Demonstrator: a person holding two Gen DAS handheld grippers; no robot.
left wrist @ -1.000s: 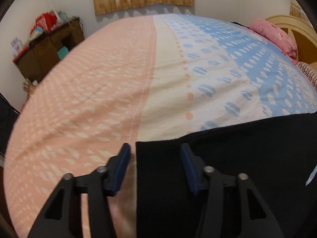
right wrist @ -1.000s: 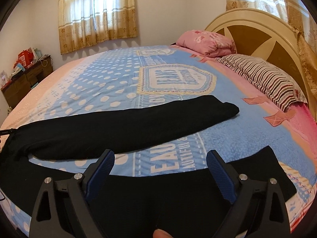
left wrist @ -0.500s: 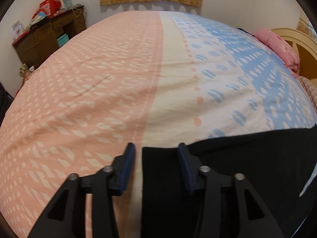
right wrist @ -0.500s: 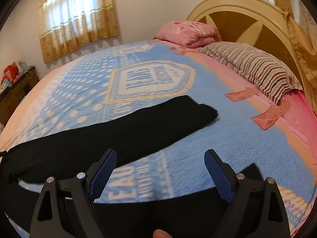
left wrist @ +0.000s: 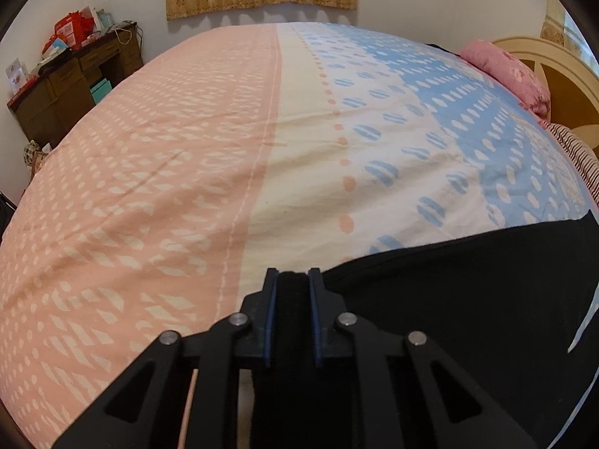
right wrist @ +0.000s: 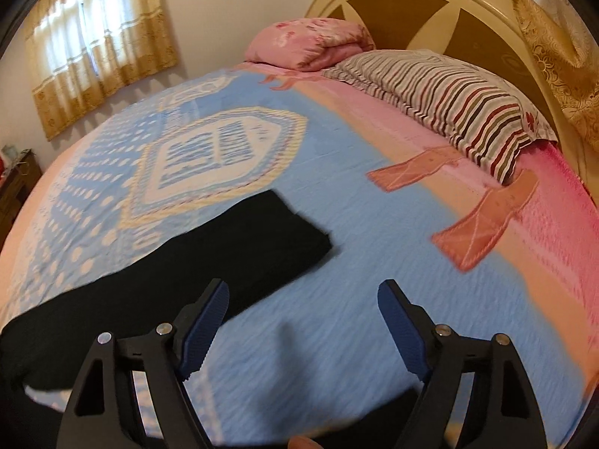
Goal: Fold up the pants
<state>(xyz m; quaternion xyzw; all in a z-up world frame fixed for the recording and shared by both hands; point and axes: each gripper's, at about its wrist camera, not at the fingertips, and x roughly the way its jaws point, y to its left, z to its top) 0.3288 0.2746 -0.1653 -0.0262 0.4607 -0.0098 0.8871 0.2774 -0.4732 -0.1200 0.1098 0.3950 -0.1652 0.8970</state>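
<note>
Bedroom, patterned bed (left wrist: pixel 307 157). Black pants (left wrist: pixel 468 299) spread flat on bed, unfolded, legs apart. Left gripper (left wrist: pixel 292 280) jaws just closed, clamped on waist corner. Right gripper (right wrist: pixel 303 299) jaws apart, narrowing, nothing between, beside far leg's cuff. Folding barely begun.

Left tool (left wrist: pixel 292 284) points steeply down and its jaws have just been closing, now clamped tight on a fold of black cloth, while the right tool (right wrist: pixel 301 318) tilts down too, jaws wide apart but just been narrowing, nothing between them.
</note>
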